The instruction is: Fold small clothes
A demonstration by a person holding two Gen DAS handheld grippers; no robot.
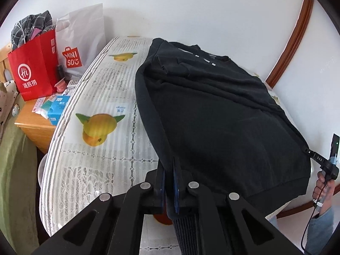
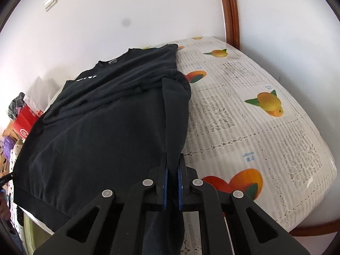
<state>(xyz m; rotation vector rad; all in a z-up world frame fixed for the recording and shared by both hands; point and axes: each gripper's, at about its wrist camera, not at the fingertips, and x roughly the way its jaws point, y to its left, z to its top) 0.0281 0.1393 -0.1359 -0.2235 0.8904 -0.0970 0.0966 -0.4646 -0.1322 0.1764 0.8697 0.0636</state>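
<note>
A black sweatshirt (image 1: 214, 114) with white lettering near the collar lies spread on a round table with a fruit-print lace cloth (image 1: 102, 110). My left gripper (image 1: 169, 161) is shut on the sweatshirt's left hem corner, the ribbed hem hanging between its fingers. My right gripper (image 2: 172, 159) is shut on the sweatshirt (image 2: 102, 127) at its right hem corner; it also shows in the left wrist view (image 1: 308, 150). A sleeve lies folded across the chest.
A red paper bag (image 1: 35, 68) and a white Miniso bag (image 1: 82, 42) stand on a wooden cabinet (image 1: 34, 127) left of the table. A white wall runs behind the table. The tablecloth (image 2: 255, 116) lies bare to the right of the garment.
</note>
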